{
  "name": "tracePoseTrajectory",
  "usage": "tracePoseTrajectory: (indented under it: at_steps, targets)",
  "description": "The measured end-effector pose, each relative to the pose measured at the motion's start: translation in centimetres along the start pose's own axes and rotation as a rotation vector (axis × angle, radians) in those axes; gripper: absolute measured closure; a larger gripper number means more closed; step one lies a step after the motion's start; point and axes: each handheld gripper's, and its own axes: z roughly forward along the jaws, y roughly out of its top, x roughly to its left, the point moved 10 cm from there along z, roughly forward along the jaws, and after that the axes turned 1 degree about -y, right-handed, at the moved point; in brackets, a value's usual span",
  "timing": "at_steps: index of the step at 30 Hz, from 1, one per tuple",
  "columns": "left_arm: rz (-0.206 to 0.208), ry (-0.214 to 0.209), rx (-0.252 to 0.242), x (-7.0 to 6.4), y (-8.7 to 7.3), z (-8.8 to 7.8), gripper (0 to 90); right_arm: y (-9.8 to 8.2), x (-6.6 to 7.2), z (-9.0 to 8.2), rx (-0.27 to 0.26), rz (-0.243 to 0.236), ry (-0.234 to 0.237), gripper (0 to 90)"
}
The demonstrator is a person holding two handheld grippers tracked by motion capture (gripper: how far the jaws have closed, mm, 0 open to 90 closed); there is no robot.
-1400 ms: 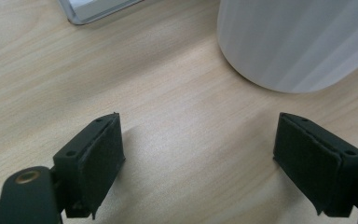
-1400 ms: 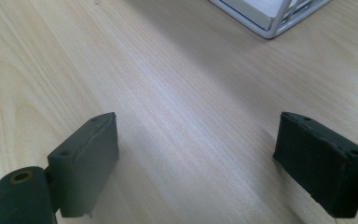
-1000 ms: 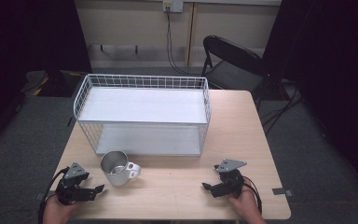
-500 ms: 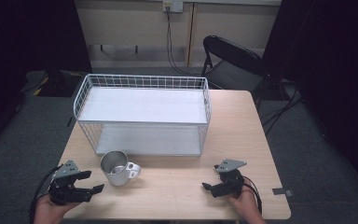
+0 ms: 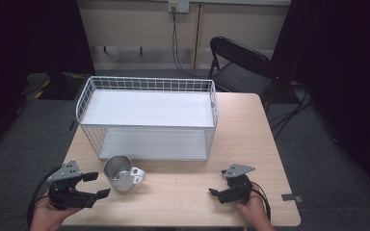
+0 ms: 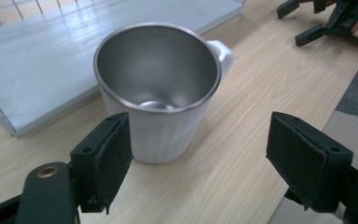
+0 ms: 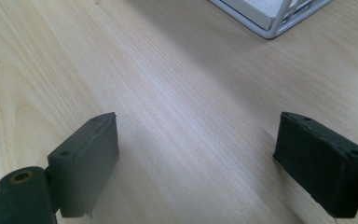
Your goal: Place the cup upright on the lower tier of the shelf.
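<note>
Both tongs gape wide; left tongs (image 6: 198, 163) face mug (image 6: 161, 88), handle half-hidden.

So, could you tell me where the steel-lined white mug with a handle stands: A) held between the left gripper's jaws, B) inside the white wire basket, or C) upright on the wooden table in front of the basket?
C: the steel-lined white mug stands upright on the wooden table, outside the white wire basket, apart from the open left gripper.

You're in a lab-style recording room. Black curtains (image 5: 24, 38) flank a lone wooden table (image 5: 250, 130); folding chair (image 5: 241, 62), wall outlet (image 5: 178, 6), grey carpet (image 5: 327, 159).
</note>
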Motion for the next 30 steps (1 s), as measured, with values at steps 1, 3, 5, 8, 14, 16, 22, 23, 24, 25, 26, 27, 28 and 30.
tracePoseTrajectory:
  at_steps: [1,3,5,8,14,16,22,23,24,25,26,27,28,30]
  targets:
    - [0.006,-0.005,-0.001,-0.2,0.2,0.0,21.9,0.0,0.0,0.0,0.000,0.000,0.000,12.5]
    - [0.013,-0.003,-0.002,-0.3,0.4,0.1,22.0,0.0,0.0,0.0,0.000,0.000,0.000,12.5]
    - [0.025,-0.011,-0.010,-0.7,0.8,0.1,22.7,0.0,0.0,0.0,0.000,0.000,0.000,12.5]
    - [0.037,-0.015,-0.015,-0.9,1.2,0.2,24.7,0.0,0.0,0.0,0.000,0.000,0.000,12.5]
    - [0.069,-0.031,-0.003,-1.6,1.9,1.2,26.4,0.0,0.0,0.0,0.000,0.000,0.000,12.5]
    - [0.079,-0.034,0.001,-1.6,2.0,1.6,27.9,0.0,0.0,0.0,0.000,0.000,0.000,12.5]
    - [0.097,-0.032,0.020,-1.4,2.3,2.7,29.2,0.0,0.0,0.0,0.000,0.000,0.000,12.5]
    - [0.098,-0.030,0.022,-1.4,2.2,2.9,29.3,0.0,0.0,0.0,0.000,0.000,0.000,12.5]
    - [0.098,-0.030,0.022,-1.4,2.2,2.9,29.9,0.0,0.0,0.0,0.000,0.000,0.000,12.5]
    - [0.097,-0.035,0.034,-1.5,2.2,3.1,29.9,0.0,0.0,0.0,0.000,0.000,0.000,12.5]
    - [0.100,-0.028,0.035,-1.4,2.1,3.2,31.5,0.0,0.0,0.0,0.000,0.000,0.000,12.5]
    - [0.105,-0.025,0.038,-1.3,2.1,3.3,31.5,0.0,0.0,0.0,0.000,0.000,0.000,12.5]
    - [0.103,-0.024,0.045,-1.2,2.1,3.7,32.4,0.0,0.0,0.0,0.000,0.000,0.000,12.5]
    - [0.111,-0.022,0.054,-1.2,2.0,3.9,32.7,0.0,0.0,0.0,0.000,0.000,0.000,12.5]
